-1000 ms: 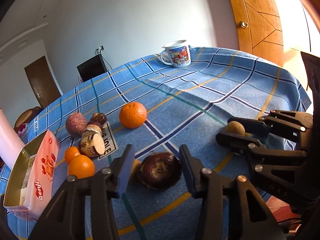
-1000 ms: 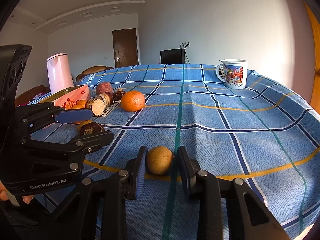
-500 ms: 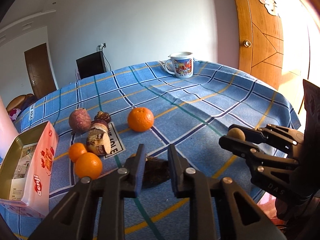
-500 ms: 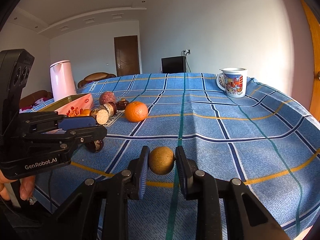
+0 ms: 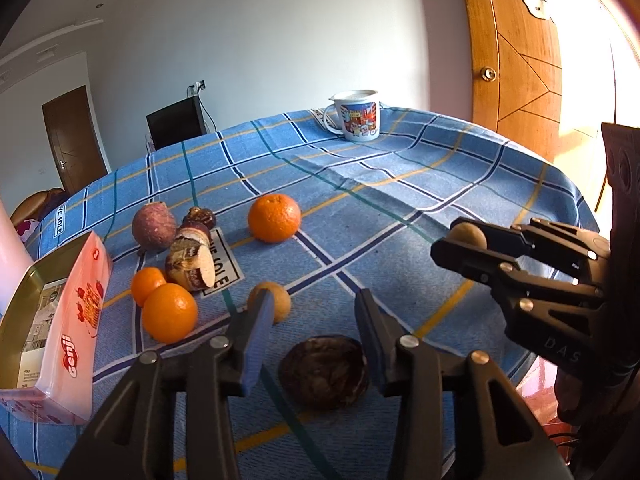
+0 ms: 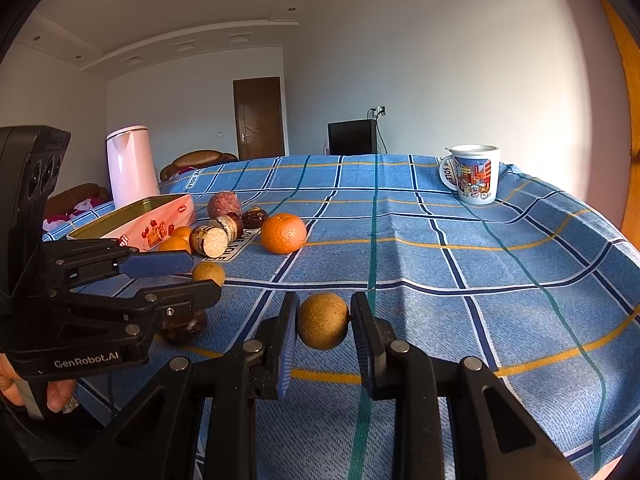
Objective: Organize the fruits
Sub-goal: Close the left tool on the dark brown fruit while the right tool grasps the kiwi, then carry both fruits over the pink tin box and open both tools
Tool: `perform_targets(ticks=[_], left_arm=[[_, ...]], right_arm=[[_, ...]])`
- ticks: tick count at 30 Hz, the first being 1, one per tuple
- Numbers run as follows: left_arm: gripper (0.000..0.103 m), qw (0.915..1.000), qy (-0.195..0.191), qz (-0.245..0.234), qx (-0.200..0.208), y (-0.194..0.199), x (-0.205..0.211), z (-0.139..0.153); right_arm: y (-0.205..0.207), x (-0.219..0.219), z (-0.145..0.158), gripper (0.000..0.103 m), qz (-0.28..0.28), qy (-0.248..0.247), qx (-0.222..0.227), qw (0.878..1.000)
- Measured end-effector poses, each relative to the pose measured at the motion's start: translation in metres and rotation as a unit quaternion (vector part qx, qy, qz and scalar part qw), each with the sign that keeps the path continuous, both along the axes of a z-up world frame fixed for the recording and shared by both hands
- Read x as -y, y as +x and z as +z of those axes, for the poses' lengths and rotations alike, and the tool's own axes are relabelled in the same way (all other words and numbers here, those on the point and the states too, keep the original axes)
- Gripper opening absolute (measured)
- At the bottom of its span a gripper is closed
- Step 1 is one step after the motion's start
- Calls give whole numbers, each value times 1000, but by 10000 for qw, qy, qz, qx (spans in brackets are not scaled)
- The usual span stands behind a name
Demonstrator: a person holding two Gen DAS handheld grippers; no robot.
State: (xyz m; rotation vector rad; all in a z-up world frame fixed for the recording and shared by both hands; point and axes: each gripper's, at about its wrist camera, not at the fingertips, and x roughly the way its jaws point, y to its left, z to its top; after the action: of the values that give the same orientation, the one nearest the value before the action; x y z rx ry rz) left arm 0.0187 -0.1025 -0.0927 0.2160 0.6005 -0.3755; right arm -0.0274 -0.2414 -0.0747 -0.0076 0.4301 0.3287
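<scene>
With my right gripper (image 6: 323,322) clamped on the tan fruit (image 6: 322,321) above the tablecloth (image 6: 460,264) and my left gripper (image 5: 310,326) spread empty over the dark fruit (image 5: 324,372) – near the tin (image 5: 60,320) – I judge slip-out likely – round skin, narrow pads.

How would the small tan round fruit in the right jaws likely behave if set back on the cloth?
The tan fruit looks nearly spherical, so it would probably roll if released on the tablecloth. Its skin looks matte and rough, so slipping seems unlikely. The right gripper holds it undented, suggesting firmness.
</scene>
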Motion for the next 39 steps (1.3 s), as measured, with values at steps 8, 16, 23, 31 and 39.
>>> perform_targets(ticks=[8, 16, 23, 31, 39], left_arm=[[44, 9998, 146, -61, -116, -2, 7, -11], [44, 9998, -64, 71, -173, -2, -9, -7], [44, 9991, -350, 239, 84, -9, -33, 13], [44, 9939, -617, 781, 466, -4, -87, 43], [44, 9830, -840, 1480, 693, 10, -154, 61]], right_arm=[[-2, 7, 0, 28, -16, 119, 45, 9999], [-5, 6, 3, 28, 47, 167, 113, 9998], [-6, -5, 9, 28, 223, 141, 182, 9995], [5, -37, 36, 28, 750, 179, 295, 9966], [23, -98, 73, 28, 1470, 32, 462, 9881]])
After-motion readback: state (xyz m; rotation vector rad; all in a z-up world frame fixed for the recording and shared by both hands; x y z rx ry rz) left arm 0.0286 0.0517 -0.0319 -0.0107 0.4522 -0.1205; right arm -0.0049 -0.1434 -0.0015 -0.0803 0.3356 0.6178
